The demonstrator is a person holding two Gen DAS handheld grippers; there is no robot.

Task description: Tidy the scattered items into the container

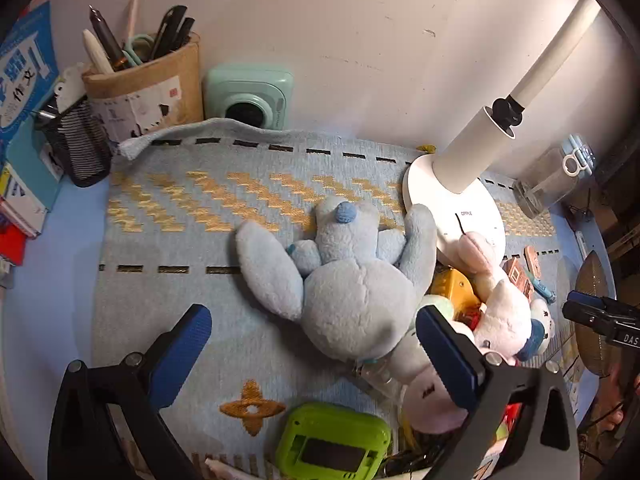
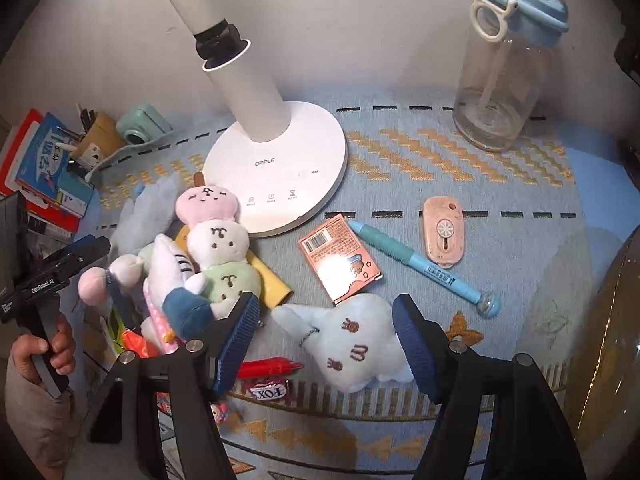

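My left gripper (image 1: 312, 340) is open, its jaws either side of a big light-blue plush rabbit (image 1: 352, 280) lying on the mat. My right gripper (image 2: 324, 328) is open, its jaws around a small pale-blue cloud plush (image 2: 356, 344) on the mat. A stacked pink, white and green plush (image 2: 216, 248) lies over a pile of small toys at the left, also in the left wrist view (image 1: 500, 308). A pink card box (image 2: 340, 260), a blue pen (image 2: 424, 264) and a pink utility cutter (image 2: 444, 232) lie loose on the mat. I cannot make out the container clearly.
A white lamp base (image 2: 280, 168) stands mid-mat. A clear bottle with blue lid (image 2: 508, 68) stands back right. A pen cup (image 1: 148, 80), mesh holder (image 1: 76, 144), mint mini printer (image 1: 252, 96) and books (image 1: 24, 92) line the back left. A green device (image 1: 332, 440) lies near.
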